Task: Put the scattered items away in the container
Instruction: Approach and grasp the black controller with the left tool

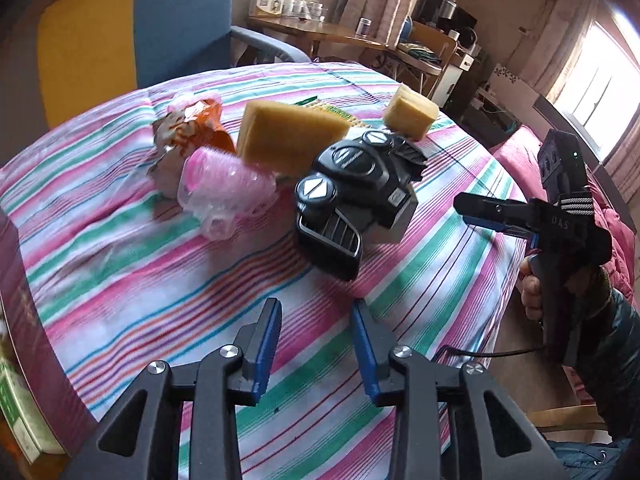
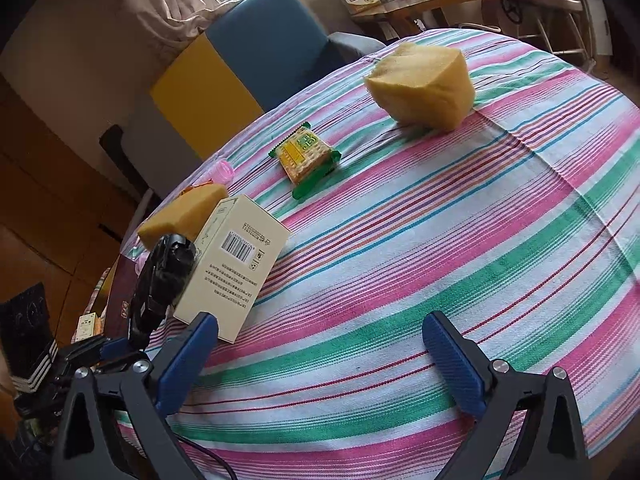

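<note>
On the striped tablecloth (image 1: 168, 264) lie an orange snack wrapper (image 1: 188, 132), a pink plastic-wrapped item (image 1: 224, 188), a yellow sponge (image 1: 288, 136), a black toy on a cream box (image 1: 352, 196) and a second sponge (image 1: 410, 114). My left gripper (image 1: 316, 344) is open and empty, short of the black toy. My right gripper (image 2: 320, 360) is open and empty over the cloth; it shows in the left wrist view (image 1: 480, 210) at the right. In the right wrist view I see the cream box (image 2: 232, 268), a cracker packet (image 2: 304, 152) and the far sponge (image 2: 424, 84).
A dark red box (image 1: 28, 344) stands at the table's left edge, with a green-and-white pack (image 1: 20, 412) in it. A blue and yellow chair (image 1: 132, 36) stands behind the table. A wooden desk (image 1: 320, 32) with jars is further back.
</note>
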`<state>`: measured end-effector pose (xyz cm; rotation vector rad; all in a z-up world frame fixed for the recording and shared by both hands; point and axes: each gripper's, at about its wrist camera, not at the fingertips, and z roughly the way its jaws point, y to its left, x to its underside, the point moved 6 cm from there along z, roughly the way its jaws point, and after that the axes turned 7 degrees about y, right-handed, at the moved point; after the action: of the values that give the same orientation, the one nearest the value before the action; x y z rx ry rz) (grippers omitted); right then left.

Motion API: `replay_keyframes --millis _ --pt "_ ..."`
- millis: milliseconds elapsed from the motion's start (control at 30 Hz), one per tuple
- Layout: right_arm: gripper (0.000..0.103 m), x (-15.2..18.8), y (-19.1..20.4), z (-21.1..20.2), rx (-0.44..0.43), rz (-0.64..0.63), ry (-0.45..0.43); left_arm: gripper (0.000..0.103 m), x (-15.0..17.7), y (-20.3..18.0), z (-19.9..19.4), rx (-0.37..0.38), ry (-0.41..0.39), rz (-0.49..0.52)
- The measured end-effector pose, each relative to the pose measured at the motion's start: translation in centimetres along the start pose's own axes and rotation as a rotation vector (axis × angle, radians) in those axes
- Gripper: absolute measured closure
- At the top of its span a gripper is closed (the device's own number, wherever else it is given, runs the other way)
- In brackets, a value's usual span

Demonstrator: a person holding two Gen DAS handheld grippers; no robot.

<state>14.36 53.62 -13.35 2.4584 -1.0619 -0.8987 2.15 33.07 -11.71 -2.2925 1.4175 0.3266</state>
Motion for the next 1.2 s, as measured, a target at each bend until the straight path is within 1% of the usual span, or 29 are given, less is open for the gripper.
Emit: replay_keyframes --millis 100,167,267,400,533,567,667,767,833,900,967,1033,1200 --pt "0.0 0.1 0.1 0.0 0.013 -0.007 -0.007 0.068 0.3 0.2 -0.6 -0.009 -0.01 0.001" --pt "0.0 0.1 0.2 0.1 0.022 -0.013 -0.009 0.056 -0.2 0.1 -1.4 -0.022 -0.03 0.019" --pt "0.0 0.2 0.2 0.0 0.024 -0.012 -0.013 0.054 -1.2 0.1 -2.4 -0.046 -0.052 0.038" --pt "0.0 0.2 0.2 0.0 0.021 -0.016 -0.02 0.054 -2.4 0.5 -2.8 -0.072 -0.07 0.031" --pt "0.0 0.2 0.1 0.0 0.017 -0.019 -0.021 0.052 -3.1 1.0 -2.0 -0.112 -0.051 0.046" --pt "0.0 0.2 0.1 0.0 0.016 -0.02 -0.022 0.049 -3.2 1.1 -1.6 -0.111 -0.036 0.053" --pt "0.0 0.2 0.1 0.1 0.012 -0.024 -0.024 0.049 -3.4 1.3 -0.4 -0.121 -0.003 0.071" --pt "0.0 0.1 0.0 0.1 0.006 -0.024 -0.027 0.049 -3.8 1.3 0.2 -0.103 0.008 0.075" --pt "0.0 0.1 0.0 0.1 0.003 -0.026 -0.03 0.049 -4.3 0.9 0.1 -0.073 -0.002 0.08" --pt "0.0 0.0 0.1 0.2 0.003 -0.028 -0.033 0.049 -5.1 -0.2 -0.1 -0.039 -0.011 0.115" --pt "0.0 0.0 0.1 0.2 0.003 -0.028 -0.037 0.049 -6.1 -1.2 0.4 -0.02 -0.003 0.152" --pt "0.0 -0.1 0.1 0.2 0.002 -0.028 -0.039 0.049 -7.0 -1.7 1.3 -0.002 0.016 0.161" --pt "0.0 -0.2 0.0 0.2 -0.004 -0.03 -0.045 0.049 -9.1 -2.5 3.6 0.056 0.044 0.121"
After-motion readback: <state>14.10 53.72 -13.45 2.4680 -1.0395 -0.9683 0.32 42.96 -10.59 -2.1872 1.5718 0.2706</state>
